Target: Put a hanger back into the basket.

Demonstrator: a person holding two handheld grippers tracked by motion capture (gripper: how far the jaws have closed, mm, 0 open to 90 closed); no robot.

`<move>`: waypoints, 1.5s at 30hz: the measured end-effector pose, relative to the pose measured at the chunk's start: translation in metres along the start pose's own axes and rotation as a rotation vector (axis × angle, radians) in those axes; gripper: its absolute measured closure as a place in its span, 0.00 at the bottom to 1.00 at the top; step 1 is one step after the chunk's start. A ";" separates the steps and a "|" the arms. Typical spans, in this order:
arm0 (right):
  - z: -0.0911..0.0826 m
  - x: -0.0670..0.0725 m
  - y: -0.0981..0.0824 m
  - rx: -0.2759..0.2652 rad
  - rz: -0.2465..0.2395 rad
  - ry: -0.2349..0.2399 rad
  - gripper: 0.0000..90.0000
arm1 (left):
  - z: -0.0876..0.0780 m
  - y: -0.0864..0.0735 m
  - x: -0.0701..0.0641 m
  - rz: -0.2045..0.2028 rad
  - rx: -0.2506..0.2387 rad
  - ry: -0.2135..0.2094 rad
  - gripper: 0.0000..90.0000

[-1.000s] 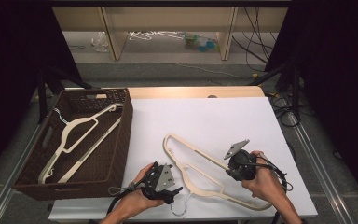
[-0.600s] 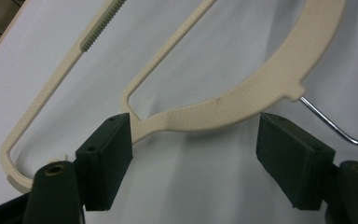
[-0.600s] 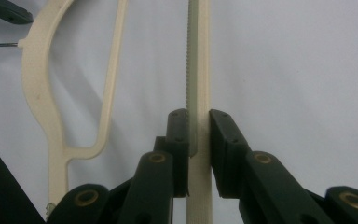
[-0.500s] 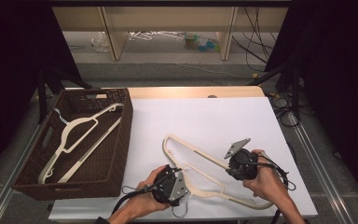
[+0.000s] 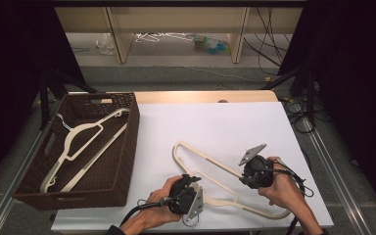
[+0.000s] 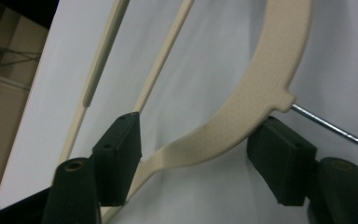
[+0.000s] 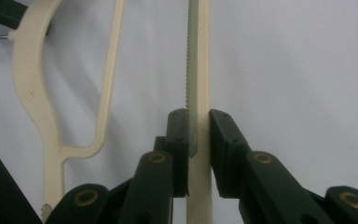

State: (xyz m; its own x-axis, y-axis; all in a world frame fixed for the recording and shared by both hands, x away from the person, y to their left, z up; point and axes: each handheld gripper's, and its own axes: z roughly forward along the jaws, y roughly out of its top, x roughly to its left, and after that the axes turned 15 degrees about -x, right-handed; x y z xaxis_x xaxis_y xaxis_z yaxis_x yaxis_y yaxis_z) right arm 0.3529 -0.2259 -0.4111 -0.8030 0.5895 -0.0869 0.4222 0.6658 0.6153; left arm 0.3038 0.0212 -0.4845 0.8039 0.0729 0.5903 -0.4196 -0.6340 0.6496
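Note:
A cream plastic hanger (image 5: 203, 156) lies flat on the white table (image 5: 215, 122), near its front edge. My right gripper (image 5: 248, 177) is shut on the hanger's long serrated bar (image 7: 199, 56), with both pads pressed against it (image 7: 198, 135). My left gripper (image 5: 192, 186) is at the hanger's curved neck (image 6: 261, 84), beside the metal hook (image 6: 331, 128). Its jaws stand open on either side of the neck (image 6: 198, 158), and the right pad is close to the shoulder where the hook comes out.
A dark wicker basket (image 5: 132, 142) stands at the left of the table with a white hanger (image 5: 78, 134) lying in it. Black cables trail from both grippers toward the front edge. Beyond the table are a floor and low shelves.
My left gripper has moved right, up to the hanger's neck. The right gripper has stayed shut on the bar, and the hanger has barely shifted.

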 end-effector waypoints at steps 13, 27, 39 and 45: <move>0.019 -0.007 -0.017 0.037 0.011 0.086 0.88 | -0.016 0.013 0.008 0.058 -0.105 -0.152 0.75; 0.027 0.001 -0.020 0.053 -0.009 0.214 0.87 | -0.040 0.038 0.017 0.173 -0.147 -0.224 0.89; -0.008 -0.022 -0.017 -0.169 0.146 0.080 0.51 | -0.055 0.048 0.032 0.140 -0.168 -0.161 0.95; -0.041 -0.034 -0.012 -0.352 0.195 -0.032 0.44 | -0.063 0.050 0.046 0.067 -0.117 -0.103 0.95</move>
State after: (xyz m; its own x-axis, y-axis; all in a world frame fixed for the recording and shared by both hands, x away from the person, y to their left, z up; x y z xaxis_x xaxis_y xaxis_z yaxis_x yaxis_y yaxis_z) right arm 0.3575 -0.2727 -0.3832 -0.7063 0.7069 0.0367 0.3907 0.3461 0.8530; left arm 0.2930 0.0412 -0.3945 0.8088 -0.0491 0.5860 -0.5149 -0.5405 0.6654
